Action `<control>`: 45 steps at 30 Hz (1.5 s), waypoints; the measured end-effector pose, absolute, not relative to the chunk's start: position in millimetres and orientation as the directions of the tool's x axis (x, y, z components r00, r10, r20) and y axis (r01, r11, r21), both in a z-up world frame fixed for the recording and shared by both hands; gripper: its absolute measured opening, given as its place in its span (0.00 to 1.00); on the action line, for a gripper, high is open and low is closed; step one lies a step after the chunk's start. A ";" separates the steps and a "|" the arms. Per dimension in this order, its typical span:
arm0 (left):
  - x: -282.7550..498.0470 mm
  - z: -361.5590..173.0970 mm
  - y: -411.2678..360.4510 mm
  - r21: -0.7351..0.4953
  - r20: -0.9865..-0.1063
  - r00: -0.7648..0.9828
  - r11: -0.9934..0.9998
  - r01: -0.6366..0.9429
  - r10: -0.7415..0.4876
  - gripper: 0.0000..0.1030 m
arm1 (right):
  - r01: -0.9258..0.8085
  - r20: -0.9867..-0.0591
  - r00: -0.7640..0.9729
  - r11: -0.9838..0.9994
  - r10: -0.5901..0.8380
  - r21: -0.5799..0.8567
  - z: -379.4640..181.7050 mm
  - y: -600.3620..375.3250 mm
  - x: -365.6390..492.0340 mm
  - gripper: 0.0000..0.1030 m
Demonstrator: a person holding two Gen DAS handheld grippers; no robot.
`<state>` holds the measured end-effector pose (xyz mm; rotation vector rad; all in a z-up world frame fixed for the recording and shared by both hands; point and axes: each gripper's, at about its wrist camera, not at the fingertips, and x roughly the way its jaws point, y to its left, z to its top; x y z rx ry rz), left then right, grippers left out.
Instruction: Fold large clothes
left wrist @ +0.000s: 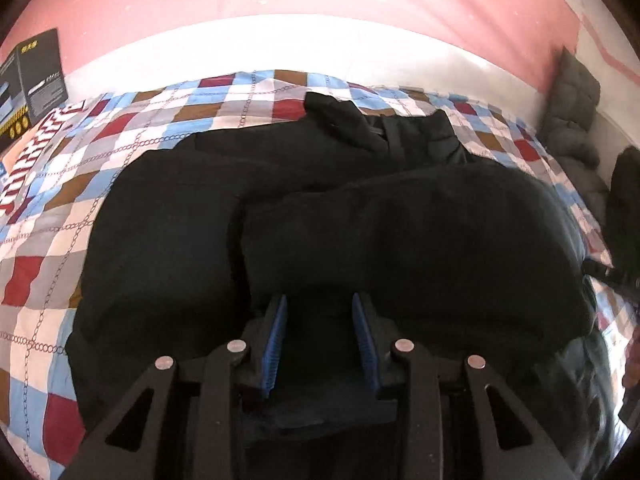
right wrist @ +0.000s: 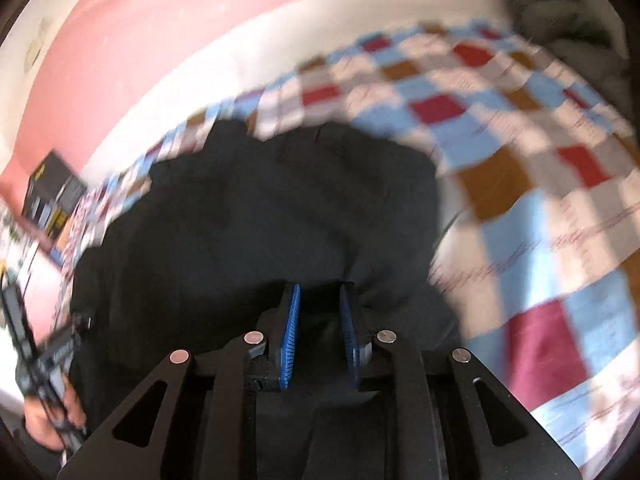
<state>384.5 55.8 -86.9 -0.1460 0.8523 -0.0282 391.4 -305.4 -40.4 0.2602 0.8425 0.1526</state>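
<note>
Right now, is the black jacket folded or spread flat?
Partly folded: the black jacket has one bulky layer doubled over another on the checked bedspread, not flat.

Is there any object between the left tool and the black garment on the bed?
No, nothing visible stands between them. The left tool is already at the black garment, whose dark fabric fills the gap between its blue pads. The garment lies on the checkered bedcover.
</note>
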 end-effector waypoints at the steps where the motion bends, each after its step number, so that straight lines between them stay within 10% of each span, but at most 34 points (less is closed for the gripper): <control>1: 384.6 -83.5 58.2 -0.145 -0.748 0.659 0.988 -0.046 -0.080 0.35 | -0.026 -0.707 0.667 0.956 0.234 0.291 -37.0 -309.5 396.1 0.20; 27: 393.1 -93.1 77.2 -0.124 -0.776 0.631 0.983 -0.133 -0.013 0.37 | 0.011 -0.791 0.602 0.989 0.113 0.150 -63.4 -324.3 372.1 0.18; 45: 181.0 -30.3 76.6 -0.112 -0.747 0.665 0.990 -0.091 -0.023 0.37 | -0.104 -0.749 0.633 0.981 0.194 0.166 -10.0 -295.6 177.4 0.37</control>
